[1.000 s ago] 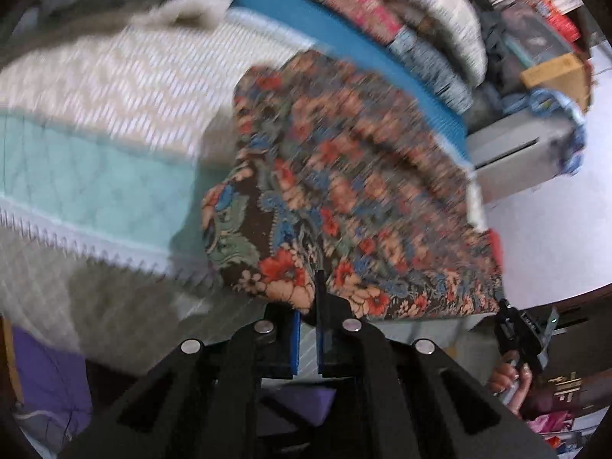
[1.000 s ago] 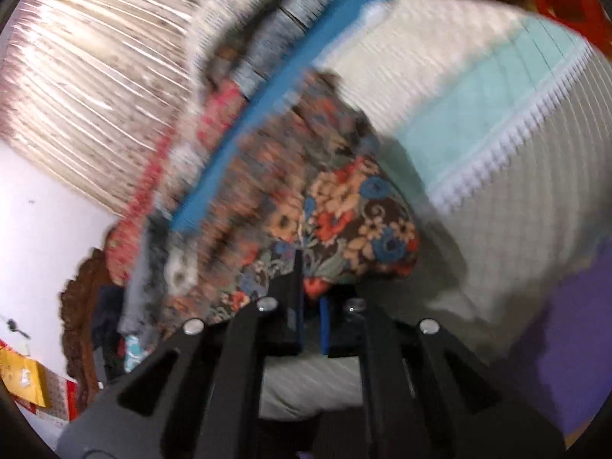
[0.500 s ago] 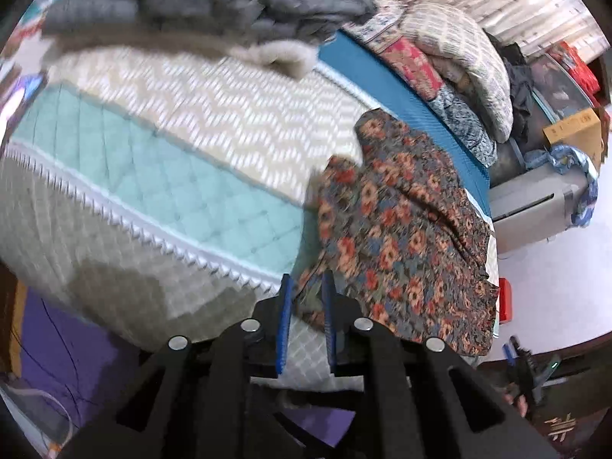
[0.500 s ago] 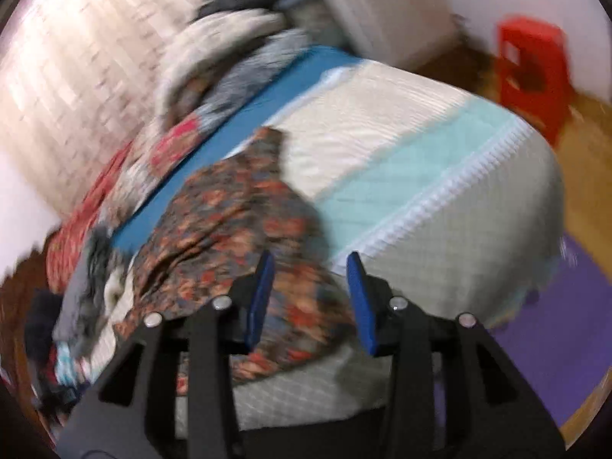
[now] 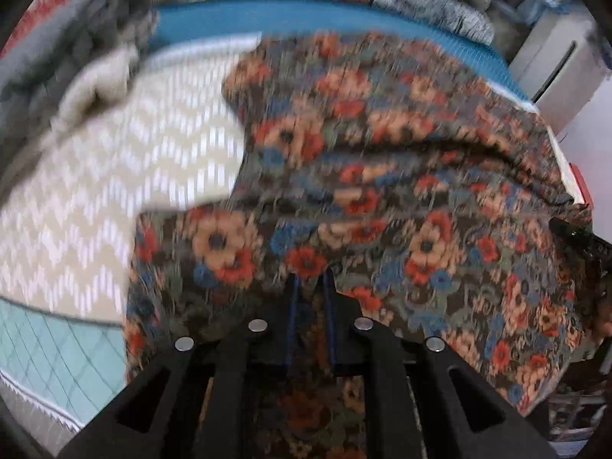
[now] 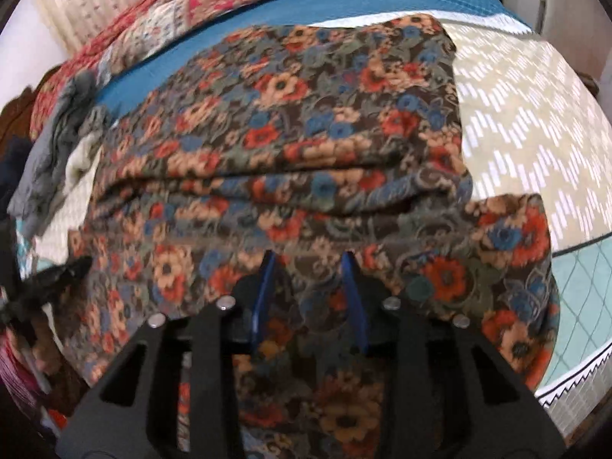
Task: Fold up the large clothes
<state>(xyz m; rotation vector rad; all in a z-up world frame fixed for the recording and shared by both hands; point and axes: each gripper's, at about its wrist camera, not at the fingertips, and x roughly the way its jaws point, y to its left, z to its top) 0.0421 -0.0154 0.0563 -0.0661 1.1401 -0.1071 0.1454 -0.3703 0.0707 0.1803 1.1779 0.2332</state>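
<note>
A large floral garment (image 5: 382,153) (image 6: 287,114) lies across the bed with a raised crease over its middle, and its near edge reaches under both grippers. My left gripper (image 5: 310,283) stands at that near edge, its narrow jaws shut on a fold of the cloth that hides the tips. My right gripper (image 6: 308,264) is further along the same edge. Its jaws are closing with cloth between the blue pads, which still stand apart. Each wrist view shows the other gripper's black tip (image 5: 573,233) (image 6: 57,275) at the garment's side.
The bed's cream zigzag quilt (image 5: 114,191) (image 6: 528,114) has a teal band (image 5: 57,344) (image 6: 581,287) along the near edge. A blue sheet (image 5: 267,15) and patchwork bedding (image 6: 172,19) run along the back. Grey clothes (image 5: 57,57) (image 6: 57,145) are heaped at one end. A white appliance (image 5: 554,69) stands beyond the bed.
Both grippers swung in from further back and now sit low over the garment's near edge. The right jaws went from shut to wide and have narrowed again. The view is much closer.
</note>
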